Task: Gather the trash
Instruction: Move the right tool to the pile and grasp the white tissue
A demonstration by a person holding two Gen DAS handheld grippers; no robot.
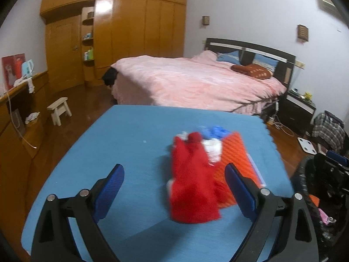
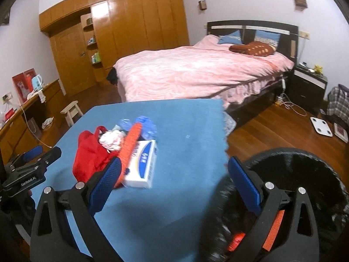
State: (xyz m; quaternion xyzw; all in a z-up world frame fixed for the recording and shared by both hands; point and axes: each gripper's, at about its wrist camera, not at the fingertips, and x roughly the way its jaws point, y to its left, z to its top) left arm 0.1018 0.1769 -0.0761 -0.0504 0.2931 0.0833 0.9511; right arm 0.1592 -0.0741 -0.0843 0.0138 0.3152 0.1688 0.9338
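Left gripper [image 1: 174, 187] hangs over the blue table [image 1: 122, 135], jaws spread wide, nothing between the blue pads [image 1: 110, 191]. The red plastic bag [image 1: 192, 179] lies on the table in the gap ahead of them, closer to the right-hand finger, but neither pad is clearly touching it. Motion blur softens its edges.

Right gripper [image 2: 174, 181] is wide open too and empty. Its left pad [image 2: 106, 183] sits in front of the low corner of the pile; whether it touches the orange packet [image 2: 130, 146] there I cannot tell. Its right finger hangs past the table edge, above the black bin [image 2: 301, 170] that stands beside the table on the wooden floor [image 2: 272, 126]. Orange-red scraps [image 2: 272, 231] show inside the bin.

The trash sits in one heap on the table, left of centre in the right wrist view: the red bag on the left, a crumpled white-pink wad [image 2: 112, 140] against it, the orange packet leaning across the middle, a white and blue tissue pack [image 2: 141, 166] touching its right side, and crinkled blue plastic [image 2: 146, 124] at the back.

Behind the table, a bed with a pink cover [image 1: 196, 80].
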